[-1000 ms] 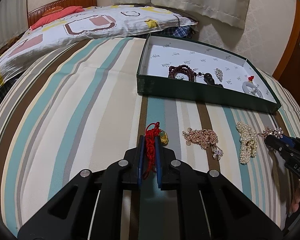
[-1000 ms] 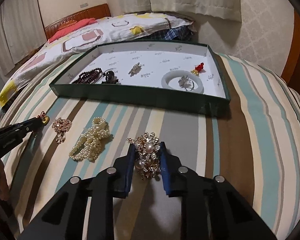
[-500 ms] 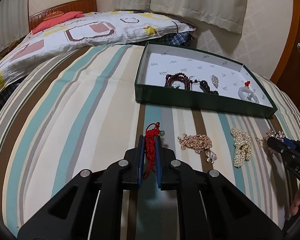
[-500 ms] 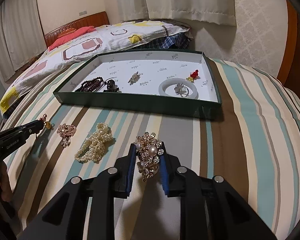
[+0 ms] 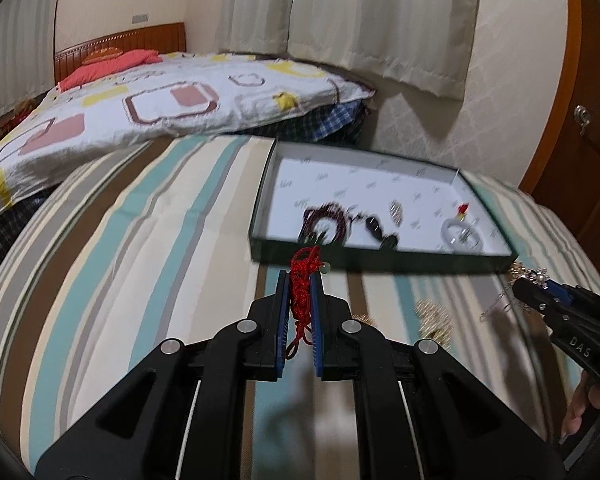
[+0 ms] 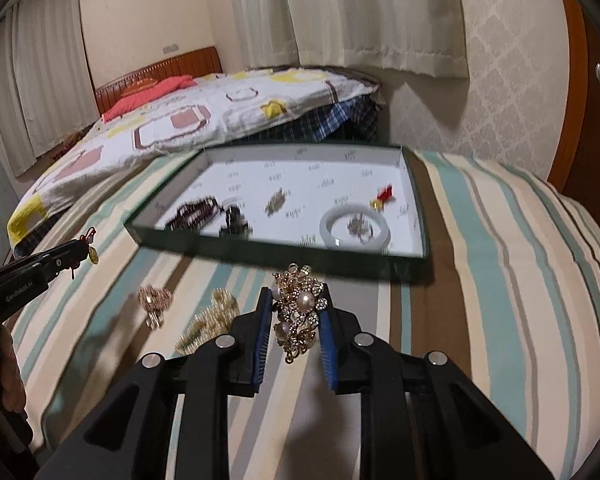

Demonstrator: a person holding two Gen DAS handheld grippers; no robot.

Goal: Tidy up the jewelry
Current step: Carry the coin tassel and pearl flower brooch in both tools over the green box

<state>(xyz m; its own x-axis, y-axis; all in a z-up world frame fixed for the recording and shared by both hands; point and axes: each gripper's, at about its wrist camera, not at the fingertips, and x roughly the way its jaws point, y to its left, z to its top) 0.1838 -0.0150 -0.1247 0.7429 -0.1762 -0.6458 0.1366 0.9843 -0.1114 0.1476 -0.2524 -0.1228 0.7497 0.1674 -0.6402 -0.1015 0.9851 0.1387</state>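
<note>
Jewelry in green box (image 6: 380, 270) looks motion-blurred.

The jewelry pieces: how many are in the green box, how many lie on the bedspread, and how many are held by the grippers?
In the green box: 5 (dark bead bracelet, dark pendant, small brooch, white bangle, red charm)
On the bedspread: 2 (rose-gold chain, pearl strand)
In grippers: 2 (red cord charm, pearl brooch)
Total: 9

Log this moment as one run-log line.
left hand-held gripper: shut on red cord charm | right hand-held gripper: shut on gold pearl brooch | both raised near green tray
</note>
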